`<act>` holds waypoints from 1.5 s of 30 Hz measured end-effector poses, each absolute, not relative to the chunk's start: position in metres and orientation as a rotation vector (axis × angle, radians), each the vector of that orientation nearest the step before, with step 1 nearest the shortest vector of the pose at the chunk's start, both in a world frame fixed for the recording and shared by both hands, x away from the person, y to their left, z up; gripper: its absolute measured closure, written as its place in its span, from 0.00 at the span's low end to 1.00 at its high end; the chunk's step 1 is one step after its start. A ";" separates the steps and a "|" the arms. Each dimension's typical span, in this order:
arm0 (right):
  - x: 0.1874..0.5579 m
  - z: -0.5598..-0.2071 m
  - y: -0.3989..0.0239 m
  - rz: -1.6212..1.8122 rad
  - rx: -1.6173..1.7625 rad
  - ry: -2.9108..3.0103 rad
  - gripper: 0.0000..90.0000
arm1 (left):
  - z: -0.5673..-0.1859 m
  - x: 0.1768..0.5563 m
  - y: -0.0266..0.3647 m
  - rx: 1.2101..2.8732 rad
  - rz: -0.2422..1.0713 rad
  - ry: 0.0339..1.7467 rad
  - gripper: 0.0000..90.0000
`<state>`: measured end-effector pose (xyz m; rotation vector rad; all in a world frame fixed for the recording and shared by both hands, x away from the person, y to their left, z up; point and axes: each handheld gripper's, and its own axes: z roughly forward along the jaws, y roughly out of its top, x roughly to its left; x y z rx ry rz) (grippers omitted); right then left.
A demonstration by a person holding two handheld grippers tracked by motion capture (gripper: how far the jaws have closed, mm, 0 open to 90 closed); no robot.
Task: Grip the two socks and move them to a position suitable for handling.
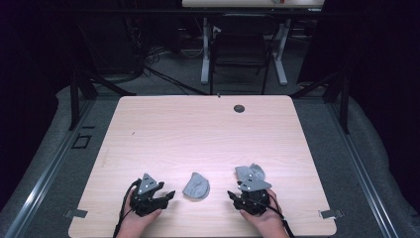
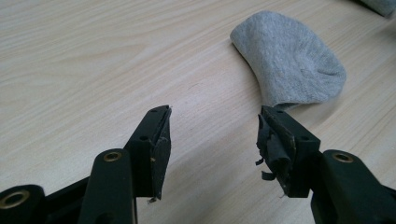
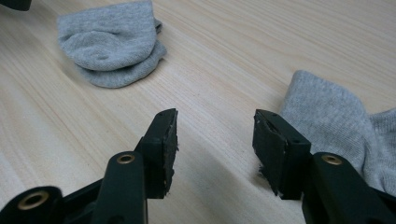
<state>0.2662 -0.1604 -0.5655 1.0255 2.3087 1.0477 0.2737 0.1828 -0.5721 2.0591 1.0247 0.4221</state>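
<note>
Both tools are resting near the table's (image 1: 163, 129) front edge, jaws apart: left tool (image 2: 212, 135) facing a folded grey sock (image 2: 289, 65), right tool (image 3: 215, 137) beside another sock (image 3: 327, 116), open tabletop lying beyond

A light wooden table (image 1: 198, 134) bears a dark round grommet (image 1: 239, 108) near its far edge, with a black chair (image 1: 241, 49) on the floor beyond.
</note>
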 end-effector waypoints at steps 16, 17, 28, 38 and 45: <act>0.269 -0.562 -0.168 1.096 1.060 2.311 0.64 | -0.574 0.272 0.175 2.076 0.447 1.017 0.53; 0.269 -0.562 -0.168 1.096 1.057 2.314 0.65 | -0.575 0.273 0.173 2.080 0.442 1.013 0.54; 0.269 -0.563 -0.167 1.109 1.039 2.301 0.66 | -0.572 0.279 0.165 2.066 0.458 0.997 0.59; 0.266 -0.562 -0.164 1.129 1.012 2.283 0.59 | -0.568 0.286 0.158 2.046 0.438 0.987 0.52; 0.266 -0.562 -0.164 1.128 1.024 2.282 0.56 | -0.564 0.293 0.149 2.015 0.426 0.977 0.60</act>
